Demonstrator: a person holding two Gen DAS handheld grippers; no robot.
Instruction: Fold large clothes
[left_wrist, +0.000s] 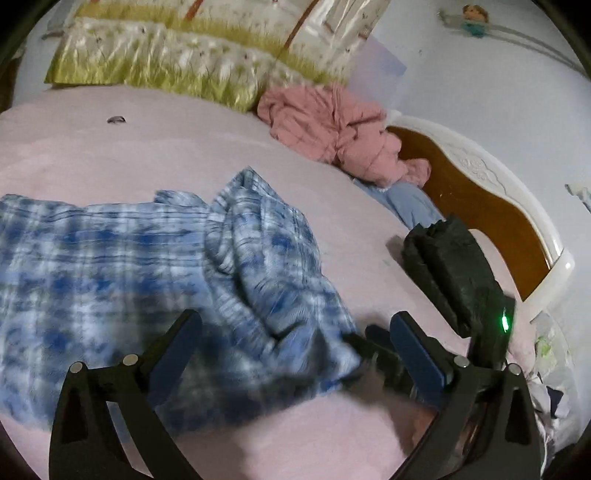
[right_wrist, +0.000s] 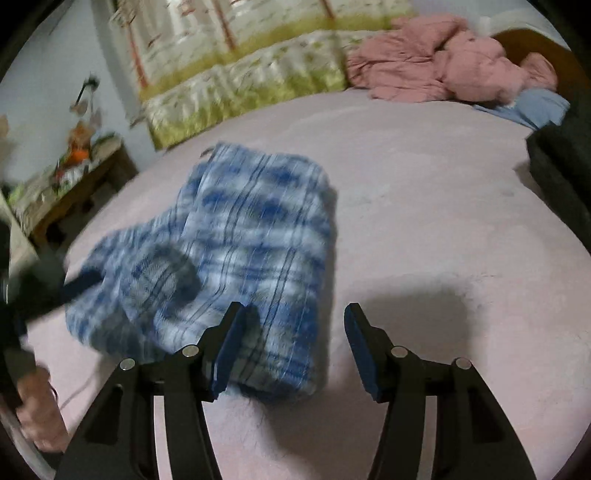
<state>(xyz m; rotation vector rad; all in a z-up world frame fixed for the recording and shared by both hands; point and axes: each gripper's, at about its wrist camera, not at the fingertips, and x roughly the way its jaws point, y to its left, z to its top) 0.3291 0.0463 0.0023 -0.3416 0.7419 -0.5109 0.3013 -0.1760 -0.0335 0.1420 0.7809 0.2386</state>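
My plaid garment (right_wrist: 255, 236) is soft woven cloth; the pink bed sheet (right_wrist: 424, 206) looks matt and fuzzy; the pillows (left_wrist: 155, 62) shine satin; the headboard (left_wrist: 480, 206) is glossy wood.

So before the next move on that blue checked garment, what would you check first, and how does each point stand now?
1. Right gripper let go: ok, jaws apart, nothing pinched.
2. Left gripper open: ok, blue checked garment lies between its jaws, unpinched.
3. Garment folded neatly: not ok, the side by the left gripper is bunched.
4. Garment fully on the pink bedspread: ok.
5. Room to work: ok, the pink clothes pile lies well apart.
6. Edges lined up: cannot tell, too blurred.
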